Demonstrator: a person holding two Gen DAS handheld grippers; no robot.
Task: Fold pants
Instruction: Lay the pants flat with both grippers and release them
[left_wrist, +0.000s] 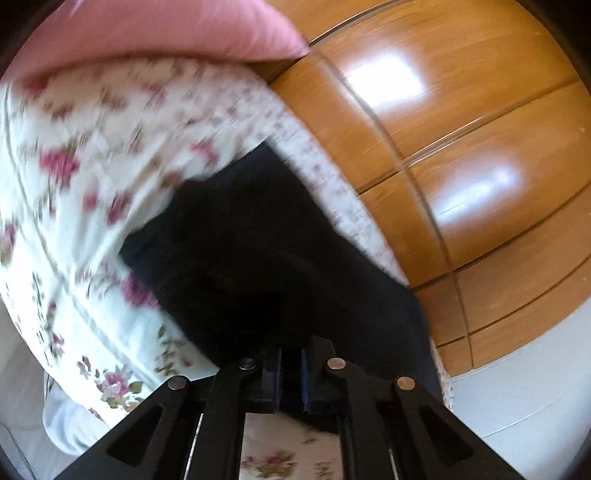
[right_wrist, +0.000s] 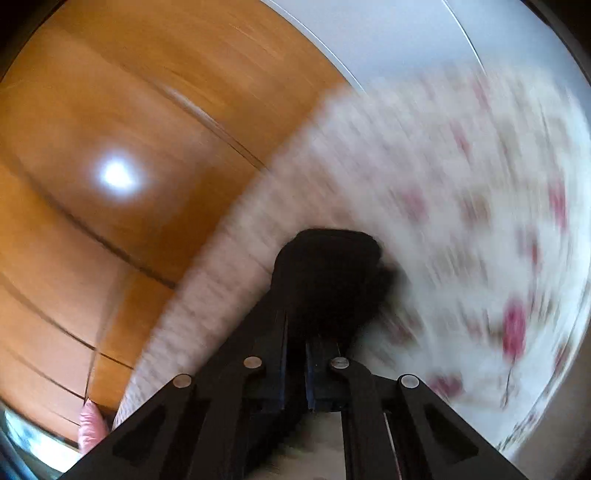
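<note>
The black pants lie spread on a bed with a white floral cover. My left gripper is shut on the near edge of the black pants, the dark cloth pinched between its blue pads. In the right wrist view my right gripper is shut on another part of the black pants, which bunches into a dark lump just past its fingers. The floral cover around it is heavily blurred.
A pink pillow lies at the far end of the bed. A glossy wooden wardrobe stands close beside the bed, and is also in the right wrist view. A white wall shows behind.
</note>
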